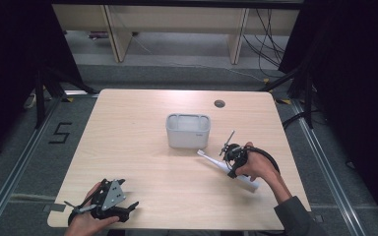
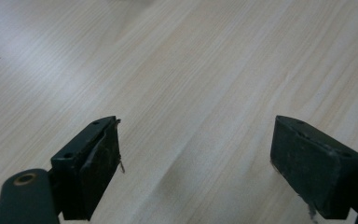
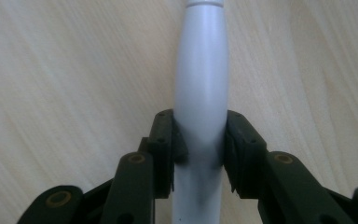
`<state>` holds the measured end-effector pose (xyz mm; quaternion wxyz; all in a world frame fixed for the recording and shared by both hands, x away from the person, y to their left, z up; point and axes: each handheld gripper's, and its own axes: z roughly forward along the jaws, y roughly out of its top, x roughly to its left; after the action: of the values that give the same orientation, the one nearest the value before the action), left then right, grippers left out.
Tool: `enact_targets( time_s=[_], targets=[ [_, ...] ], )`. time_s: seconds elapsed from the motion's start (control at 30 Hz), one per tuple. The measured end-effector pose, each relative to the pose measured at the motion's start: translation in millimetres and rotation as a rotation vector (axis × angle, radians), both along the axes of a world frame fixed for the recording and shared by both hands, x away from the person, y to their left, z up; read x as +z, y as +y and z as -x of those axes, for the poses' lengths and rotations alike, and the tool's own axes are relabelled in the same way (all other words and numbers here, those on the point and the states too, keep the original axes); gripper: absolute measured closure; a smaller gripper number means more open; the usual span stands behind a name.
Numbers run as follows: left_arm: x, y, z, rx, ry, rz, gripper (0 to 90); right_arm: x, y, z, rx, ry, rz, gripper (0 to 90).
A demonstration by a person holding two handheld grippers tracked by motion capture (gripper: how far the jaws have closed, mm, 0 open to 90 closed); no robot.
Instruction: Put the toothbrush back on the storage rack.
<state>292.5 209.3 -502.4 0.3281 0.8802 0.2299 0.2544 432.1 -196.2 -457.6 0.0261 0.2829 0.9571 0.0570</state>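
Toothbrush is what my right gripper has its two jaws pressed on, around the fat white handle, and it lies flat on the worktop just in front of the white bin. I think it is hard, smooth and a bit slippery, not heavy but thicker at the handle than at the thin brush end, so the fat middle is the best place to hold it. I count one toothbrush and one bin, and my left gripper sits wide open with nothing in it, near the front left edge
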Motion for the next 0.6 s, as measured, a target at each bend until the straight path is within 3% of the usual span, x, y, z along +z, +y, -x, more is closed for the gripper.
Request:
enact_targets(
  time_s=[0.17, 0.33, 0.43, 0.57, 0.6],
  targets=[
    [-0.4, -0.2, 0.3, 0.009, -0.007, 0.006, 15.3, 15.4, -2.2, 9.2, 0.039, -0.058, -0.080, 66.7],
    [-0.7, 0.2, 0.1, 0.014, -0.006, 0.010, 15.2, 32.5, -4.8, 20.3, 0.042, -0.121, -0.238, 66.7],
    [-0.6, -0.3, 0.2, 0.013, -0.008, 0.013, 15.2, 34.0, -5.1, 20.2, 0.063, -0.152, -0.280, 66.7],
    [-0.9, -1.1, 0.6, 0.013, -0.008, 0.014, 15.2, 33.4, -1.0, 19.7, 0.036, -0.209, -0.334, 66.7],
    [0.6, -0.4, 0.7, 0.003, -0.007, -0.001, 15.2, 33.1, -0.7, 17.0, 0.058, -0.240, -0.355, 66.7]
  ],
)
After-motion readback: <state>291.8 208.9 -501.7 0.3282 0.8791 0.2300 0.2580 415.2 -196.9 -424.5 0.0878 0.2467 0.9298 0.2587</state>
